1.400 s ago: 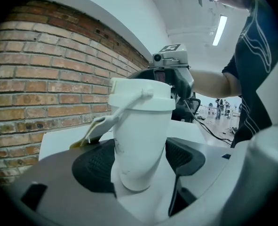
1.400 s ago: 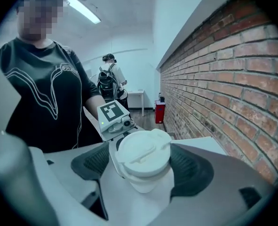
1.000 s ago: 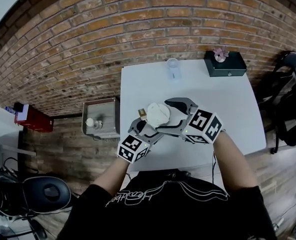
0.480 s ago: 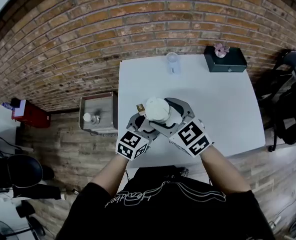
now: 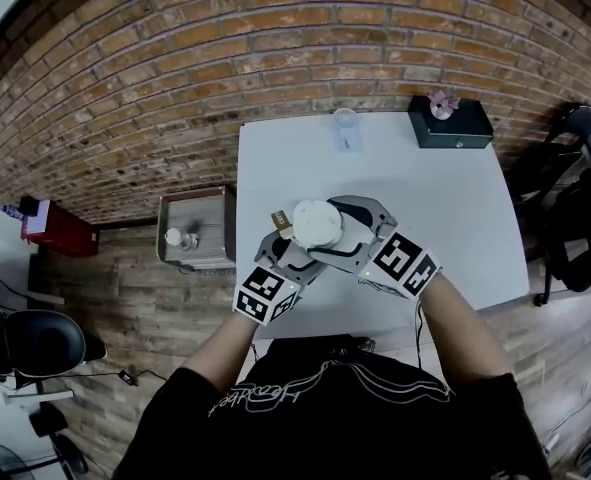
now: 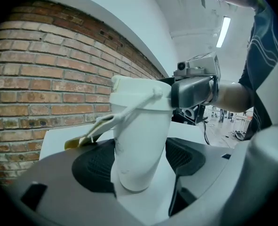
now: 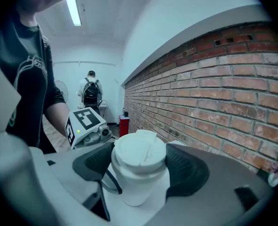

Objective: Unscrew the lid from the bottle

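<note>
A white bottle [image 5: 317, 223] with a white lid is held up over the near part of the white table [image 5: 445, 198]. My left gripper [image 5: 297, 251] is shut on the bottle's body [image 6: 141, 145], a dark pad on each side. A strap with a yellowish tag [image 6: 80, 141] hangs from the bottle's neck. My right gripper [image 5: 341, 230] comes in from the right. Its jaws have just been closing, and the pads now press on both sides of the lid [image 7: 139, 154]. The left gripper's marker cube [image 7: 84, 121] shows behind the bottle.
At the table's far edge stand a clear cup [image 5: 346, 128] and a black box [image 5: 450, 126] with a pink flower on it. A grey metal bin [image 5: 197, 230] sits on the floor to the left, below a brick wall. A dark chair [image 5: 575, 128] stands at the right.
The right gripper has rolled slightly about the lid and its marker cube has shifted. The bottle and the left gripper have stayed in place.
</note>
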